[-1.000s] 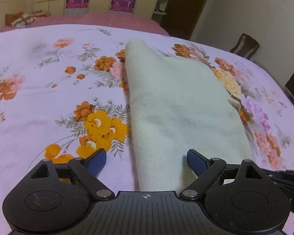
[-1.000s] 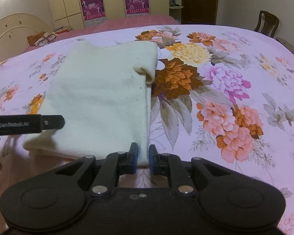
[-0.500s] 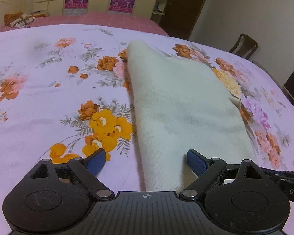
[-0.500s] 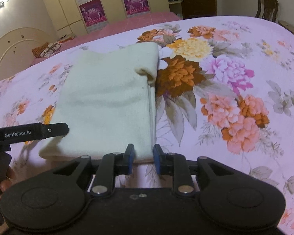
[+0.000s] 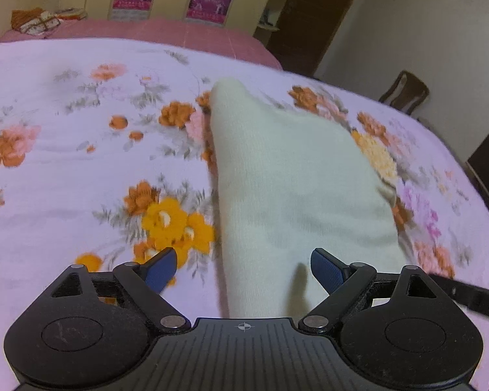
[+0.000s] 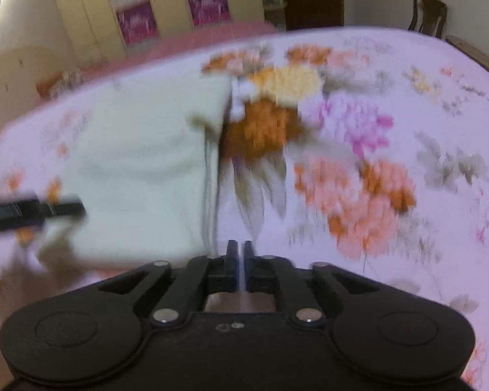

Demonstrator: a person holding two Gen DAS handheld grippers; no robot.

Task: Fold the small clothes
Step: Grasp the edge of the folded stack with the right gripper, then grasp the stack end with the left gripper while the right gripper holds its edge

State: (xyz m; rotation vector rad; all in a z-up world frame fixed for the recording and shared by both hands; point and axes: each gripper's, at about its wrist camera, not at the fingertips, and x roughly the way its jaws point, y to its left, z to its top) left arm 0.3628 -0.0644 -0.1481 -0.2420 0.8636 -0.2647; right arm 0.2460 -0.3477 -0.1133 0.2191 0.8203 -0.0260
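Right gripper [image 6: 239,254] now off the cloth [image 6: 140,169] edge, fingers pressed together; left gripper [image 5: 244,265] fingers spread.

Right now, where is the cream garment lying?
The cream garment lies folded on the floral bedspread, centre-right in the left wrist view between the open left gripper fingers; in the right wrist view, left of the right gripper.

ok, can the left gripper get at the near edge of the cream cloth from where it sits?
Probably yes. The left gripper is open, with the folded cream knit cloth running between its fingers on the floral bedsheet. Nothing lies between them.
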